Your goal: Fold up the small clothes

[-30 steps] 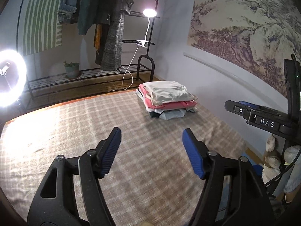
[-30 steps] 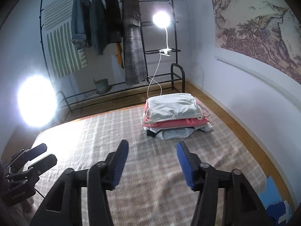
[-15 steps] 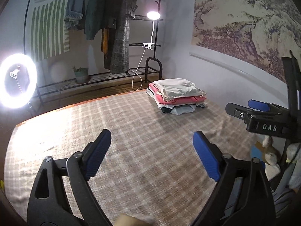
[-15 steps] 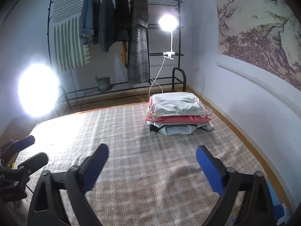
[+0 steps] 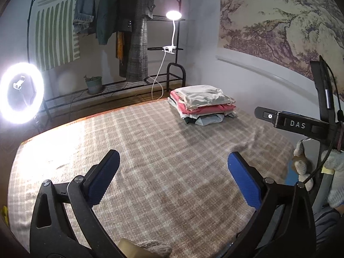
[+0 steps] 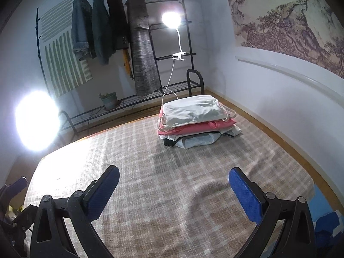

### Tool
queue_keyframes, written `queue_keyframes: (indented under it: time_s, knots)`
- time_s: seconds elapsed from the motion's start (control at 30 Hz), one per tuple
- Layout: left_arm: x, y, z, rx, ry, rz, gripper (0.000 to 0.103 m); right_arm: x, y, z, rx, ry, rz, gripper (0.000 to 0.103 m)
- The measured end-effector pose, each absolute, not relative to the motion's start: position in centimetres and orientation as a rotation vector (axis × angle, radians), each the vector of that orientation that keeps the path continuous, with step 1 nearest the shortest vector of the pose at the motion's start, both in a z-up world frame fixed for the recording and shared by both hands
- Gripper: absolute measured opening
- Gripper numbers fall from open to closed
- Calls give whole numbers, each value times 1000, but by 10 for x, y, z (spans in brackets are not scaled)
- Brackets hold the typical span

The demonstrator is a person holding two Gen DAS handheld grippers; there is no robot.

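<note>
A stack of folded clothes (image 6: 196, 121) lies well ahead of both sets of fingers, slightly right of centre, long axis crosswise; nothing sits between the left gripper (image 5: 174, 178) or right gripper (image 6: 174, 190), both having just spread wide over the plaid blanket (image 6: 163, 172).

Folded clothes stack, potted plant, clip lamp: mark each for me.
folded clothes stack (image 6: 193, 109), right wrist view, top white garment
potted plant (image 6: 109, 100), right wrist view, pot wall
clip lamp (image 5: 173, 15), left wrist view, lit head
</note>
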State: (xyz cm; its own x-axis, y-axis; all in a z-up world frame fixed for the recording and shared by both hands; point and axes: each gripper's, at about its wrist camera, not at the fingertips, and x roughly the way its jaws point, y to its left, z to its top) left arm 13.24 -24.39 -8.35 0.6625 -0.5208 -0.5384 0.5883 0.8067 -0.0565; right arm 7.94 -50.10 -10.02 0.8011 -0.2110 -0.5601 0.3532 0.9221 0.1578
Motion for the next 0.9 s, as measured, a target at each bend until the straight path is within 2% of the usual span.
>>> queue_keyframes:
  time_s: [0.9]
  knots:
    - [130, -241, -82, 129, 557, -626, 103, 82, -490, -105, 233, 578, -308, 103]
